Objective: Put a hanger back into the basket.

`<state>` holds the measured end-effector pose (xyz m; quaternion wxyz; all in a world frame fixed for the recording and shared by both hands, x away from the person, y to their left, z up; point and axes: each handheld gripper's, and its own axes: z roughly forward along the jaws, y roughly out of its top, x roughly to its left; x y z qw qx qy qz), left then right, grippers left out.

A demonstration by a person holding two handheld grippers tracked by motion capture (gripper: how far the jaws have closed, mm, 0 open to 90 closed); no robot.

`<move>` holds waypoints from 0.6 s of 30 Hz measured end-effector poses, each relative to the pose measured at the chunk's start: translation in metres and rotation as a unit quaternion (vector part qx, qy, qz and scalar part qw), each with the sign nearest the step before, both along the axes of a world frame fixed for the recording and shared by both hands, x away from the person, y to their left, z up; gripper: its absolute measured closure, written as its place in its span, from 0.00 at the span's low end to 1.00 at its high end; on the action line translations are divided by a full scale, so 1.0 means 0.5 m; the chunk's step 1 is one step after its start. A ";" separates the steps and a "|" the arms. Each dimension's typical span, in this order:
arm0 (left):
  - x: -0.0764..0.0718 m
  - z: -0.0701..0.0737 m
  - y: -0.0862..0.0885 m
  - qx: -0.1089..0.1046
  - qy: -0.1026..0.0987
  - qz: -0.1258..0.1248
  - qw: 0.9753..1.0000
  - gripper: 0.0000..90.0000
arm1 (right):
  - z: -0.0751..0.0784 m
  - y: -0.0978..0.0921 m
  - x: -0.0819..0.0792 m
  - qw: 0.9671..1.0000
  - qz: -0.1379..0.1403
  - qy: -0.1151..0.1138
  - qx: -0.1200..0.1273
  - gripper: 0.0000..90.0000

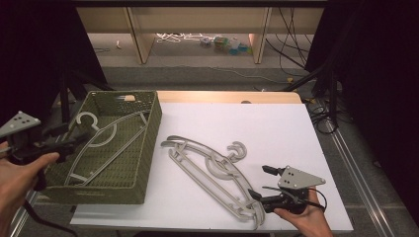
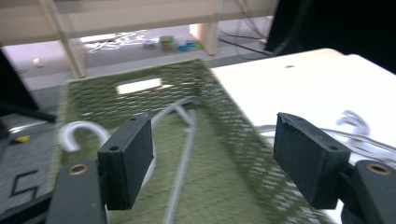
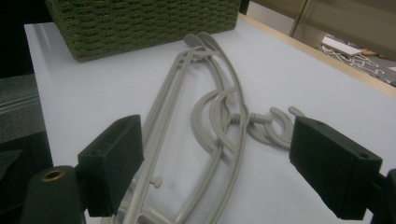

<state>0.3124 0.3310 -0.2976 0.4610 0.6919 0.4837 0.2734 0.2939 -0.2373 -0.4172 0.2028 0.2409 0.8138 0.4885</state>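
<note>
One hanger point(image 1: 106, 140) lies in the green basket point(image 1: 148, 148) at the table's left edge. Two more hangers point(image 1: 212, 173) lie near the front edge. The right gripper point(image 1: 262, 182) is spread wide beside them and probably grabs next. The left gripper point(image 2: 210, 158) hangs spread over the basket.

lab | black curtains point(image 1: 375, 74) | floor cables point(image 1: 291, 54) | white table point(image 1: 276, 128)
</note>
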 end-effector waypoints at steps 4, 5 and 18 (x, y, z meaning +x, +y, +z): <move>-0.021 -0.008 -0.050 -0.009 -0.008 -0.031 0.999 0.30 | 0.000 0.003 0.000 1.000 0.004 0.003 -0.005 0.20; -0.025 -0.013 -0.060 -0.010 -0.008 -0.037 0.999 0.30 | -0.001 0.004 0.000 1.000 0.005 0.004 -0.005 0.20; -0.048 -0.072 -0.170 -0.043 -0.033 -0.097 0.994 0.29 | -0.002 0.001 0.000 1.000 0.001 0.006 -0.006 0.20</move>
